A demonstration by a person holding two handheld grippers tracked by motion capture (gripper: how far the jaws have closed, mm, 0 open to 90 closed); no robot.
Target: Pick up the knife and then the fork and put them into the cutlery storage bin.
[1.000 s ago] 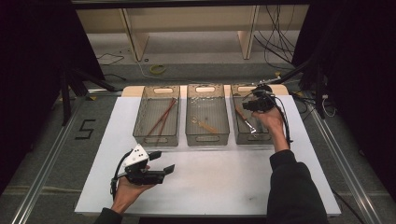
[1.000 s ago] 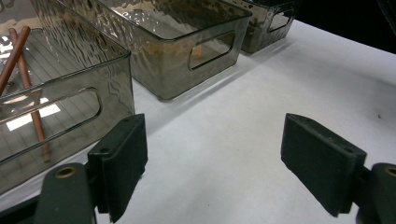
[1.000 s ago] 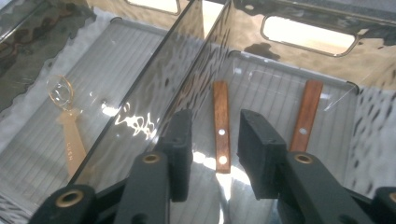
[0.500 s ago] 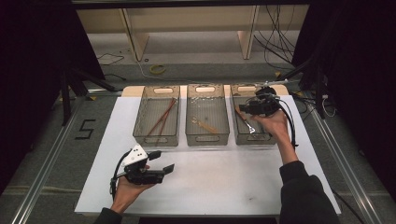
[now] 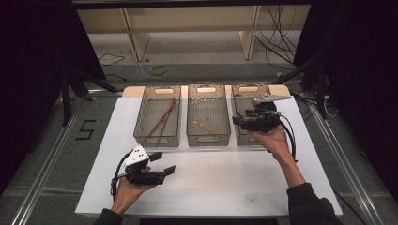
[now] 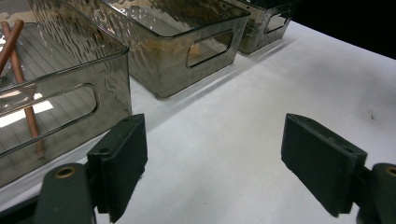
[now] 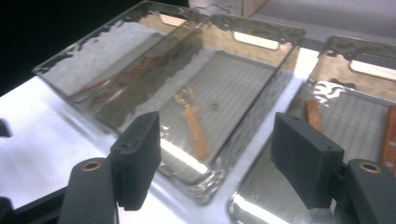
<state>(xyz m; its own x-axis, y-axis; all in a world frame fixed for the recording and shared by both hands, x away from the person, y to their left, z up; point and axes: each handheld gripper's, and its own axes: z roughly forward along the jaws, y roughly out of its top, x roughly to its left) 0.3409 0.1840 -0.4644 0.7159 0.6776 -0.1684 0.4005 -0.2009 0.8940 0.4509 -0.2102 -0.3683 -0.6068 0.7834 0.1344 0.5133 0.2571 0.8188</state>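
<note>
While three bins [image 5: 208,123] sit abreast, right gripper [image 5: 237,123] just opened wide, empty; left gripper [image 5: 165,163] wide, empty.

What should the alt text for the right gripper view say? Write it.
The right gripper, its two black jaws open and empty, hangs over clear ribbed plastic bins: the middle bin holds a small wooden spoon, the bin at the view's right brown wooden pieces.
</note>
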